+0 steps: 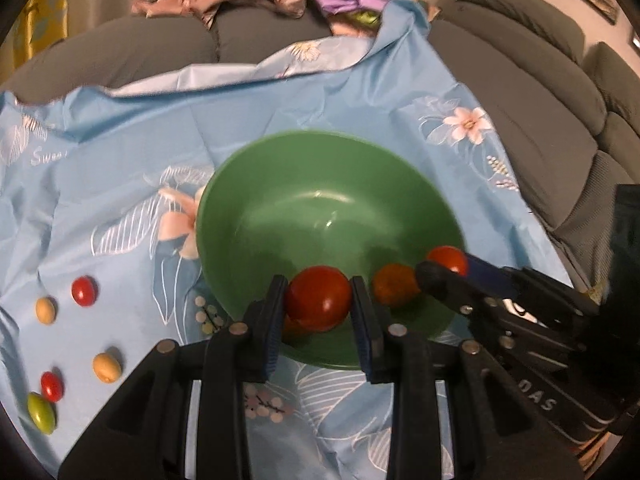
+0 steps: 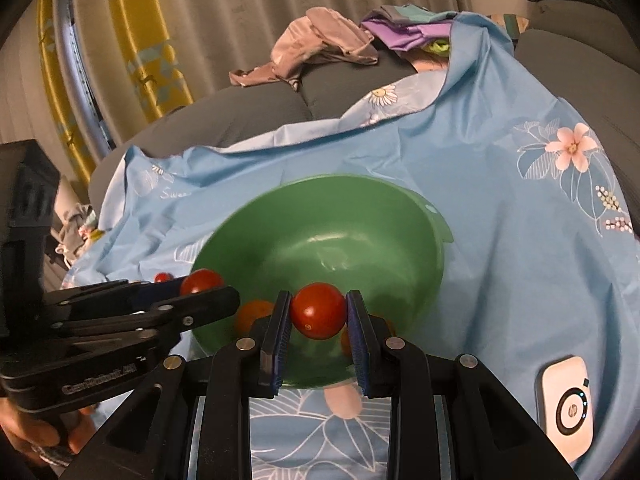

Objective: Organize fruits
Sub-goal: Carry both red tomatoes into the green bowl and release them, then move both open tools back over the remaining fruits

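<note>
We see grey sofa (image 1: 520, 92) draped in blue floral sheet (image 1: 132, 168), curtains (image 2: 248, 8) behind. Green bowl (image 1: 320, 184) upright on sheet. Left hand-held gripper (image 1: 319, 300) clamps red tomato (image 1: 318, 298) over bowl's near rim; right hand-held gripper (image 2: 319, 312) clamps another tomato (image 2: 318, 311). Tomatoes round, no clear long axis.

A home living room: grey sofa (image 1: 520, 92), curtains (image 2: 240, 20), strewn clothes (image 2: 320, 48).

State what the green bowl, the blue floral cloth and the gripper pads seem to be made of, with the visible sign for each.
Green bowl: probably glossy plastic or glazed ceramic, going by the soft light reflections inside.
Blue floral cloth: thin woven fabric with a slight sheen; it creases and folds.
Pads on the left gripper: likely ribbed blue rubber, from the fine ridges along their edges.
</note>
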The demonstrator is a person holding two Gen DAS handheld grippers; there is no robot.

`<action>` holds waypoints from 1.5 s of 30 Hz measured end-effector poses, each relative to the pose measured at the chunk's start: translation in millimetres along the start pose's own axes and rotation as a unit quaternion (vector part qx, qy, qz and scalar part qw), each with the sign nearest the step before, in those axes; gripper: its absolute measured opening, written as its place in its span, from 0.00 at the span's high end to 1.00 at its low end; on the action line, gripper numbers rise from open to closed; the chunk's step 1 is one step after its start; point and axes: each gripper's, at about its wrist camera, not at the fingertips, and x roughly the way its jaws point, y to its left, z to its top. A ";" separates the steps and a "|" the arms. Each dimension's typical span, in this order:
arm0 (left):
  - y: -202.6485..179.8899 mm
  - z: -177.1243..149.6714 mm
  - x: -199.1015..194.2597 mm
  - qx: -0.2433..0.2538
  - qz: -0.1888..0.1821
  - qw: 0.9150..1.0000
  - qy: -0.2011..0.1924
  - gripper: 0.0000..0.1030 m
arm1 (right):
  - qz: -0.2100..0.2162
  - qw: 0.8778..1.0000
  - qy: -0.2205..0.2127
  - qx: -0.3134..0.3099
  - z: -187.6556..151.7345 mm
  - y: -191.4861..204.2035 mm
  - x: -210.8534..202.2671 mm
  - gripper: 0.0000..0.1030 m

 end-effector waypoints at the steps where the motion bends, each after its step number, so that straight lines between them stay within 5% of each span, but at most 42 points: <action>1: 1.9 -0.8 2.4 -0.003 0.001 1.000 0.004 0.70 | -0.002 1.000 0.002 0.000 -0.2 -1.0 1.6 0.71; 10: 3.2 -0.5 1.6 -0.007 0.007 1.000 0.002 0.69 | -0.007 1.000 0.014 0.002 -2.3 -0.3 6.9 0.71; 14: 0.7 -1.1 -2.8 -0.006 -0.001 1.000 -0.006 0.41 | -0.015 1.000 0.017 0.012 -1.9 -3.8 7.6 0.70; 18: -2.1 -0.5 -10.5 0.003 0.014 1.000 -0.018 0.28 | -0.023 1.000 0.013 0.015 -1.4 -4.8 6.3 0.67; 29: 26.3 -19.5 -57.9 -0.032 0.043 0.997 -0.048 0.16 | 0.000 1.000 -0.014 0.024 0.9 -5.3 -7.5 0.61; 37: 91.9 -64.4 -121.8 -0.102 0.126 0.983 -0.089 0.11 | 0.068 0.997 -0.046 0.003 4.9 22.9 -19.9 0.55; 45: 146.4 -134.6 -165.7 -0.174 0.179 0.964 -0.086 0.10 | 0.135 0.989 -0.012 -0.065 -7.3 80.5 -12.8 0.55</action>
